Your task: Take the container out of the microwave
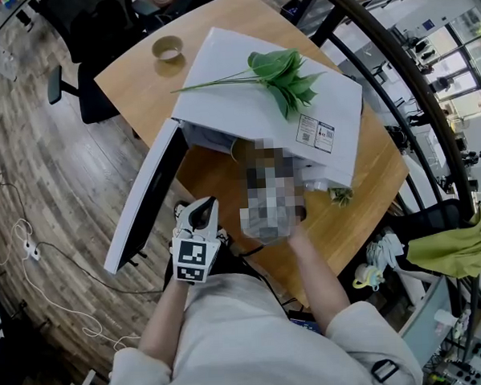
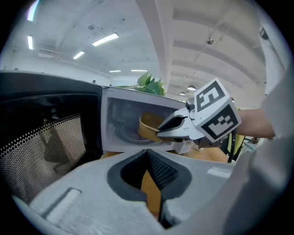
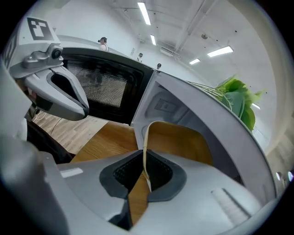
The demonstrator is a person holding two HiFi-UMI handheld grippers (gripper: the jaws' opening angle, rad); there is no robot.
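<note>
**Head view.** White microwave at centre frame, on a round wooden table. Its door is swung wide toward lower left, and a leafy sprig lies on its top. The left gripper sits at lower centre beside the door's free edge, tips pointing up-frame, elbow tucked close to the body. The right forearm is stretched toward the cavity mouth; its tool is not legible here.

**Left gripper view.** The jaws are drawn together with nothing between them. The right gripper, centre right, enters the cavity roughly level from the right side. It nips the near rim of the container, a tan bowl inside the cavity at frame centre.

**Right gripper view.** The jaws are clamped on the container's thin rim, one pad on each side of the wall. The bowl fills centre right, within the cavity.

- **Risk, judged:** a single pinch on a thin rim may let the bowl tilt, buckle or slip once its weight hangs from that one point.
- **Risk, judged:** drawn out low, the bowl's base could catch the cavity sill.
- **Contents:** cannot be seen.
- **Idle gripper:** it is near but gives no support underneath.
</note>
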